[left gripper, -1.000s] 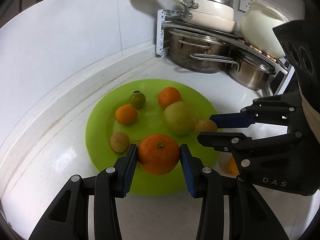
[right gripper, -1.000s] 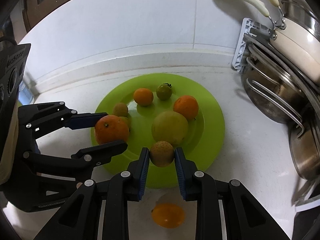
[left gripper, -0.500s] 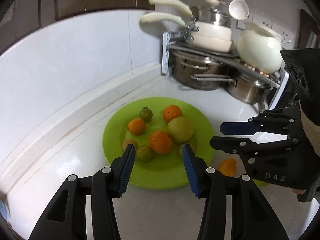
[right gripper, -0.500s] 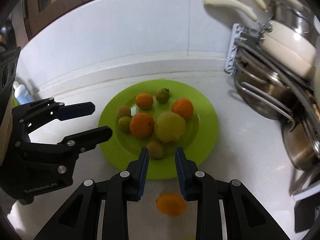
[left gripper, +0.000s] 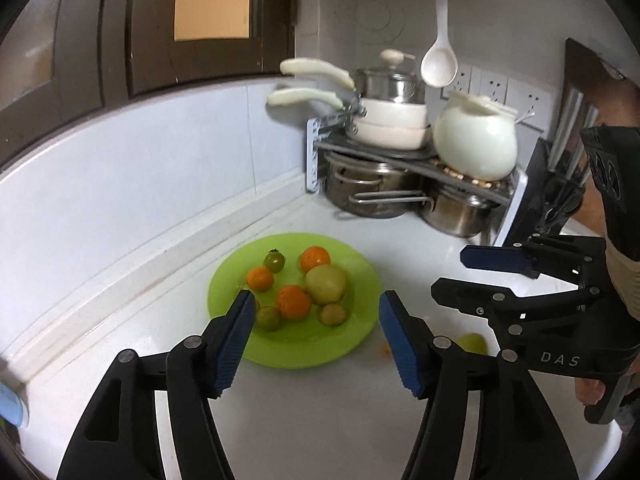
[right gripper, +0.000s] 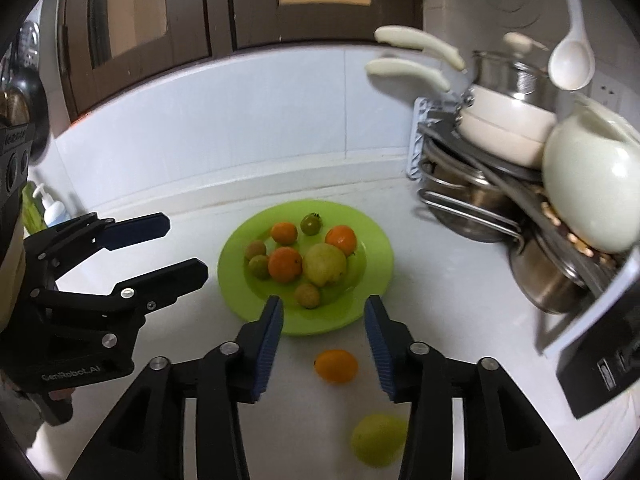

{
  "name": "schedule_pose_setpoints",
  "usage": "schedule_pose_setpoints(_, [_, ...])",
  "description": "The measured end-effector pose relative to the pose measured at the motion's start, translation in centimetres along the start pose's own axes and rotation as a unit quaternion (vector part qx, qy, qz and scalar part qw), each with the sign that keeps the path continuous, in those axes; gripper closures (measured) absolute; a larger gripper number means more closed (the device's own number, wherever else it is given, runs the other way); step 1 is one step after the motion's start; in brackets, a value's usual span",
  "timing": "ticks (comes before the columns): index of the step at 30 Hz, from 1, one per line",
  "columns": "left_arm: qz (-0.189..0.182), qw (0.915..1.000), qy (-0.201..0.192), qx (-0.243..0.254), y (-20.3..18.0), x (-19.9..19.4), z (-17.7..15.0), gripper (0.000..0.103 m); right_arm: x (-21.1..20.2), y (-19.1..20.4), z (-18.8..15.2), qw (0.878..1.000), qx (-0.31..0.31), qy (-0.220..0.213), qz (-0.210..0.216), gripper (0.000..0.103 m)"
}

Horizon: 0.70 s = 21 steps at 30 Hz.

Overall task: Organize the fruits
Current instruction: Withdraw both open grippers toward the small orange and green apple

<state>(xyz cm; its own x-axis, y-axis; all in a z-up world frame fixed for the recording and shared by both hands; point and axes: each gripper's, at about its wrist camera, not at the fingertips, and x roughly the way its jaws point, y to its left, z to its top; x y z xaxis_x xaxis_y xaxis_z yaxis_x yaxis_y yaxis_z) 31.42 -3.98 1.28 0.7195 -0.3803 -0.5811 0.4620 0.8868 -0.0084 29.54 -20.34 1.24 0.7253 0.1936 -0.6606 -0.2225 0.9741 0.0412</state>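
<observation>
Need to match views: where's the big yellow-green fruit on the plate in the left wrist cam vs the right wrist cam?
Left wrist: big yellow-green fruit sits right of centre on the green plate, just above the gap between the open left fingers.
Right wrist: same fruit sits mid-plate, above the open right fingers.
Shared landmark: the orange touching its left side in both views.
</observation>
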Motion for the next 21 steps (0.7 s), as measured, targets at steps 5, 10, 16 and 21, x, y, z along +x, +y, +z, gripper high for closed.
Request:
schedule_pose_setpoints(5, [-0.004, 0.9999, -0.011, 0.003, -1.1, -1.8, -0.3, 0.037, -2.8, 0.1, -0.9, 0.999, 0.01, -0.024, -0.019, 0.047])
schedule_pose_setpoints(10, [-0.009, 0.9998, -0.012, 0.016, -2.2, -2.8, -0.7, 0.033, -4.6, 0.1, -2.1, 0.998, 0.02, -0.035, -0.038, 0.043])
schedule_pose_setpoints(16, [-0.02, 0.9992, -0.01, 0.032, -3.2, -2.9, -1.2, 0.03, -5.8, -0.2, -3.6, 0.997, 0.039, -0.039, -0.054, 0.041])
schedule_pose_setpoints(21, [-0.035, 0.998, -0.011, 0.051, -3.6, -2.3, -1.4, 0.028, -6.0, -0.6, -4.6, 0.995, 0.06, -0.036, -0.072, 0.04])
